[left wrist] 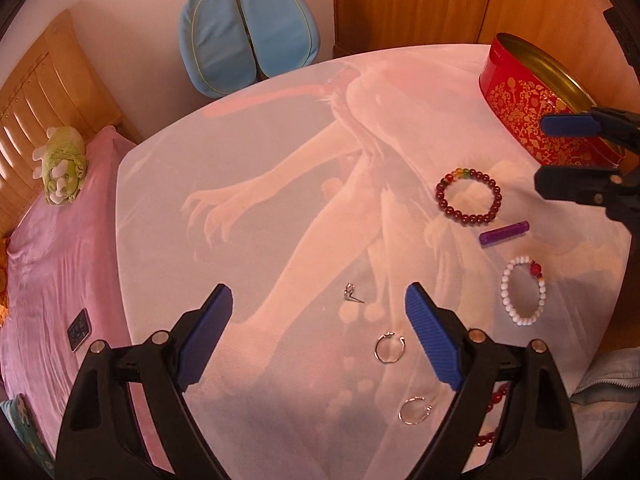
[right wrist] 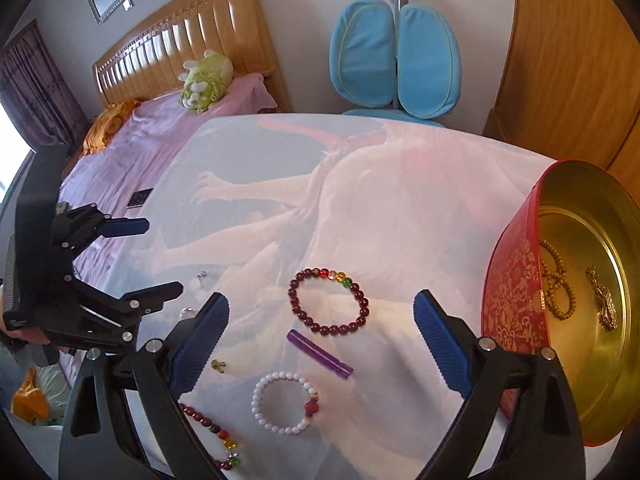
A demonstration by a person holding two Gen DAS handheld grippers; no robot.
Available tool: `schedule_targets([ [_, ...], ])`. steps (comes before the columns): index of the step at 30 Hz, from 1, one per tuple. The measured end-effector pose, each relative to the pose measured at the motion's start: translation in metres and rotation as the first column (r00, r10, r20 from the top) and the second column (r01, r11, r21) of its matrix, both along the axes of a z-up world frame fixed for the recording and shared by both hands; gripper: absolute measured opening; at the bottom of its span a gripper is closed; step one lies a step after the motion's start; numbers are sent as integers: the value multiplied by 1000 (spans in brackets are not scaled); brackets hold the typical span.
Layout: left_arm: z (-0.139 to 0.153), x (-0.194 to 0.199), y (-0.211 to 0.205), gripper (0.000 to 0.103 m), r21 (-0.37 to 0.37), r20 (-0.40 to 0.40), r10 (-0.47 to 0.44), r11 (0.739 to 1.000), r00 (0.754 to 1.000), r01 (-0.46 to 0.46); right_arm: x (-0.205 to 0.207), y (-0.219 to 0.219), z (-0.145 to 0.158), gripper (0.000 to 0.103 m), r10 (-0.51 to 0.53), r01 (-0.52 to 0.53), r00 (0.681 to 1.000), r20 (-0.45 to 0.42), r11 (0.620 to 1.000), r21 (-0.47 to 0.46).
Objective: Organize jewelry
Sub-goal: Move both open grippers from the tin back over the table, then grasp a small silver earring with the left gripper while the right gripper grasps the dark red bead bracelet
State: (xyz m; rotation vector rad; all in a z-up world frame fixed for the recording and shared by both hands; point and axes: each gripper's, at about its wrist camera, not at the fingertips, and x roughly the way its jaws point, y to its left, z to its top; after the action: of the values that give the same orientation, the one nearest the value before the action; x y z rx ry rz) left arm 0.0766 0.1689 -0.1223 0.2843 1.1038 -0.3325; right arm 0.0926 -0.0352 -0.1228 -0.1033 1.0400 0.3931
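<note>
Jewelry lies scattered on a white printed table cover (left wrist: 280,120). My left gripper (left wrist: 320,314) hangs open above a small silver earring (left wrist: 350,293), with two silver hoops (left wrist: 389,347) nearer me. My right gripper (right wrist: 322,316) is open too, over a dark red bead bracelet (right wrist: 328,300), a purple tube (right wrist: 320,354) and a white bead bracelet (right wrist: 286,402). Neither gripper holds anything. Another red bead bracelet (right wrist: 212,436) lies partly under the right gripper's left finger. The open red-and-gold tin (right wrist: 516,320) at the right holds wooden beads (right wrist: 558,280) and a gold piece (right wrist: 604,300).
A bed with a pink sheet (left wrist: 60,260) runs along the table's left side, with a green plush toy (left wrist: 64,168) and a dark device (left wrist: 78,328) on it. A blue chair (left wrist: 248,36) stands behind the table, beside wooden cabinet doors (left wrist: 420,4).
</note>
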Motion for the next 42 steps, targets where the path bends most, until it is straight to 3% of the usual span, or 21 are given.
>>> schedule_targets([
  [2,-6,3,0,86,-10,-2,-8,1000,1000,8,8,2,-13,80,-12,11,1000,-21,999,-41],
  [6,-14,5,-1,85,-15,10,-24,1000,1000,24,16,-1,-29,77,-35,33,999,-26,997,-71],
  [7,-16,4,-1,82,-22,13,-27,999,1000,28,17,-1,-31,75,-44,42,999,-21,996,-81],
  [9,-20,5,-1,59,-33,-6,-35,999,999,35,22,-2,-37,70,-59,56,998,-24,993,-99],
  [12,-25,6,-1,47,-52,-26,-31,998,999,30,28,-2,-46,67,-69,65,997,-39,992,-106],
  [16,-27,2,-3,44,-85,-33,-33,996,999,30,35,0,-54,63,-87,81,995,-44,989,-125],
  [19,-30,1,-8,36,-77,-28,-41,996,999,39,35,-4,-58,60,-95,90,995,-37,989,-120],
  [20,-30,0,-9,30,-82,-26,-44,996,999,42,35,-4,-58,56,-95,91,995,-32,988,-123],
  [21,-29,0,-10,16,-82,-25,-46,996,999,44,33,-4,-56,44,-92,88,995,-25,988,-126],
  [22,-29,-1,-11,9,-80,-25,-46,996,999,44,30,-3,-55,35,-79,77,997,-18,989,-126],
  [23,-29,-1,-11,6,-83,-26,-48,996,999,45,26,-1,-54,17,-55,53,998,-16,991,-126],
  [24,-29,-3,-11,6,-94,-31,-52,994,998,49,23,4,-54,11,-33,31,999,-10,990,-140],
  [27,-26,-7,-9,5,-119,-29,-56,992,998,52,15,14,-55,9,7,-4,1000,11,984,-179],
  [31,-18,-8,-2,5,-159,-43,-18,987,999,11,13,6,-46,9,-25,26,1000,8,993,-117],
  [42,39,6,-8,5,-180,50,-1,984,999,10,-12,-29,47,9,-89,81,978,186,995,50],
])
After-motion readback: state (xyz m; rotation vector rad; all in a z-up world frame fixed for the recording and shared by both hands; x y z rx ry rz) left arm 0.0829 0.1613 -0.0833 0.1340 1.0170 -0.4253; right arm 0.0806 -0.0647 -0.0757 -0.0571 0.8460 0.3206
